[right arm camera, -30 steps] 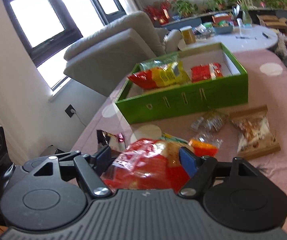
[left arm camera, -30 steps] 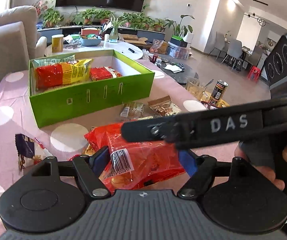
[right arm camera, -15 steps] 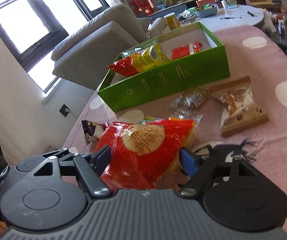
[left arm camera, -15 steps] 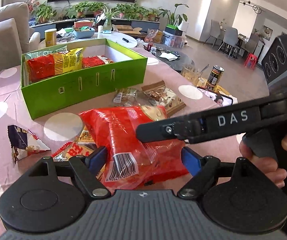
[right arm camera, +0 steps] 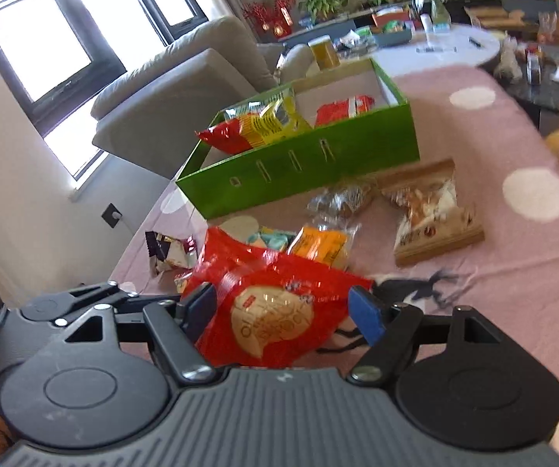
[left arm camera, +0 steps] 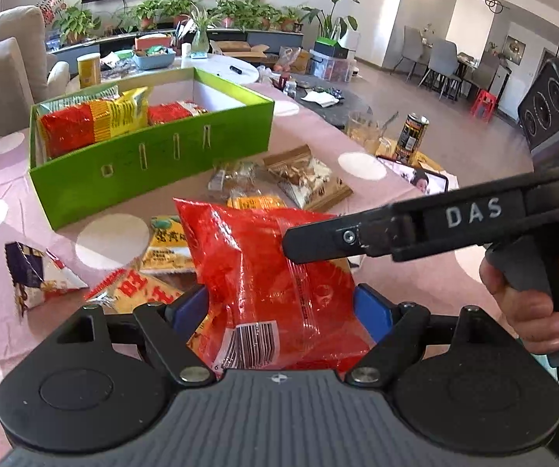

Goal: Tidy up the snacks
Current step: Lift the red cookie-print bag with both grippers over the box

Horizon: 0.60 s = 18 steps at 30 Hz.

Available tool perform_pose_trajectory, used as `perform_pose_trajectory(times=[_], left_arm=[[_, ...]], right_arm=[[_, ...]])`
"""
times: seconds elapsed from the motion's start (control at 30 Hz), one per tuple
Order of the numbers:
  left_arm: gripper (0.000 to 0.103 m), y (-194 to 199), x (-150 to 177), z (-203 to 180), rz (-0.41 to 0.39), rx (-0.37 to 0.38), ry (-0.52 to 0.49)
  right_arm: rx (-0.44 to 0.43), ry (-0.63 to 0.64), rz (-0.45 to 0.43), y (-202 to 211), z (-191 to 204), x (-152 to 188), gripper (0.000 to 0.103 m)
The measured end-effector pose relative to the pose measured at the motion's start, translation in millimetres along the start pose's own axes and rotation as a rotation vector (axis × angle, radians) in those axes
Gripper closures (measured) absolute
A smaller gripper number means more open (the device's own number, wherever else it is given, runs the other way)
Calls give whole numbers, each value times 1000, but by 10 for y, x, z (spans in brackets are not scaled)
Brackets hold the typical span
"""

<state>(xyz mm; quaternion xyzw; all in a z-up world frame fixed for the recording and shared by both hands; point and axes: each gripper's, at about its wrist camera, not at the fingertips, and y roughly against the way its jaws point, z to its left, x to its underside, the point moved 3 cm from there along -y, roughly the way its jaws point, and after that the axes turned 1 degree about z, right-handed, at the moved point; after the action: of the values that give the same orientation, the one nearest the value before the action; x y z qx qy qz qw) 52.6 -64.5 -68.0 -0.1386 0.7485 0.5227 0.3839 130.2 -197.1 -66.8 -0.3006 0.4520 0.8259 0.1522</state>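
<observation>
A large red snack bag [left arm camera: 271, 280] is held up above the pink table between both grippers. My left gripper [left arm camera: 281, 311] is shut on its barcode end. My right gripper [right arm camera: 283, 307] is shut on its other end [right arm camera: 275, 311]; its black finger [left arm camera: 377, 233] crosses the left wrist view over the bag. The green box [left arm camera: 151, 155] stands beyond and holds a red-yellow bag [left arm camera: 92, 120] and a small red pack [left arm camera: 170, 111]. Loose snacks lie before the box: a brown pack [left arm camera: 306, 181], a clear pack [left arm camera: 232, 177] and yellow packs [left arm camera: 170, 249].
A dark-blue wrapper [left arm camera: 38, 276] lies at the left on the pink dotted tablecloth [right arm camera: 513, 272]. A can [left arm camera: 410, 138] and a glass [left arm camera: 361, 126] stand off the table's right edge. A grey sofa [right arm camera: 170, 89] is behind the box.
Both grippers have lifted the red bag off the pile and drawn back a little from the box; the yellow packs beneath it now show.
</observation>
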Motion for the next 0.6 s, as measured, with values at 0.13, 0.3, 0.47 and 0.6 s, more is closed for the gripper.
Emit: perform_pose_trajectory(times=[0.13,0.3,0.47,0.6], left_arm=[[24,2,11,8,-1,3,-5],[24,-25,23,4,5,-3,-3],[24,-60,41,-49,4,-16,-39],[28,-1,25,-93,-4,-17,-36]], right_arm=[[-33,-50,24,14,-33,42,38],[-59,-54,64,-38,4,114,38],[-82,-78,79,-140,-12,121,42],[-85,-36,68,-85,54,135,50]])
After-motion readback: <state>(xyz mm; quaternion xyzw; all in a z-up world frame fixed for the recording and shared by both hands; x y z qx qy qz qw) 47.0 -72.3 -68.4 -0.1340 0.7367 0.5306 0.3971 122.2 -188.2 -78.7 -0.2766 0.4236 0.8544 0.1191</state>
